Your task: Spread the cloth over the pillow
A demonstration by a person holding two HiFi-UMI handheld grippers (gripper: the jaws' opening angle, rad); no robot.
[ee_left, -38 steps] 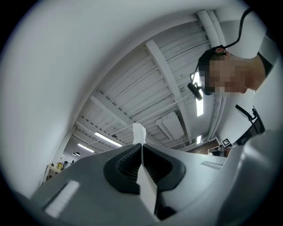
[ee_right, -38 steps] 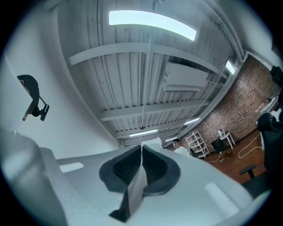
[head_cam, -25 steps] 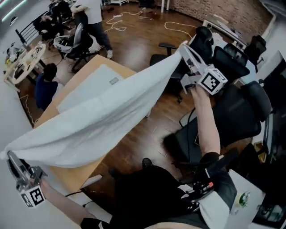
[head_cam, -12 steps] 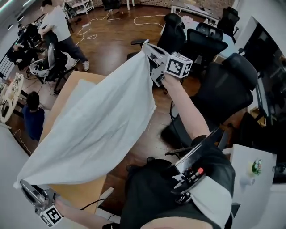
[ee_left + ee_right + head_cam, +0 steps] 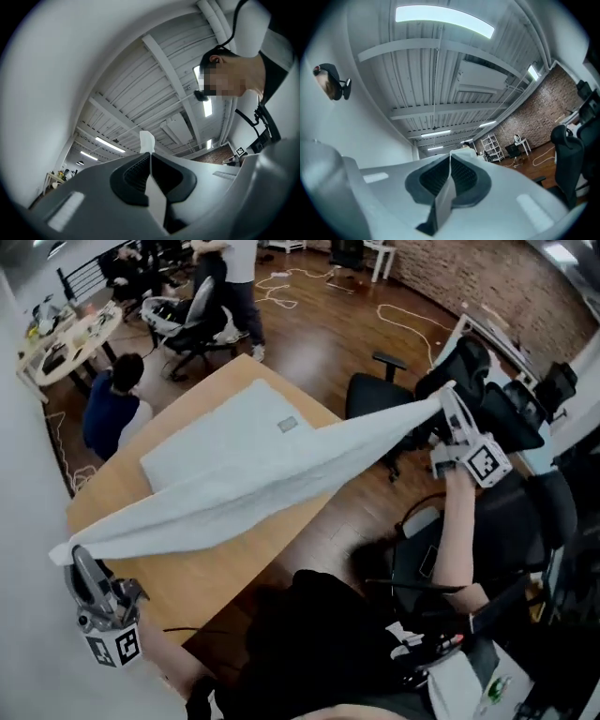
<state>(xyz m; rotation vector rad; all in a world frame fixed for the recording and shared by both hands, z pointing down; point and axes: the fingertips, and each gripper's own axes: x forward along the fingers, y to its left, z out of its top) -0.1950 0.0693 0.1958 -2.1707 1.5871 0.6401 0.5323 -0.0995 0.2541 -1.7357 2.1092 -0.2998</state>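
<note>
Grey left gripper, right gripper: black-white marker cubes, dark ribbed jaws; black top.

Arms spread wide — left gripper and right gripper both tilted upward — jaws clamped on cloth.

1. A light-brown rectangular wooden table stands on a dark polished wooden floor.
2. A flat white rectangular pillow lies directly on the table, toward its far end, with bare wood showing at the table's near end.
3. A small grey tag sits on the pillow's top, on the side toward the table's right edge.
4. Loose white cables trail over the floor beyond the table's far corner; a black office chair stands near its right edge.
</note>
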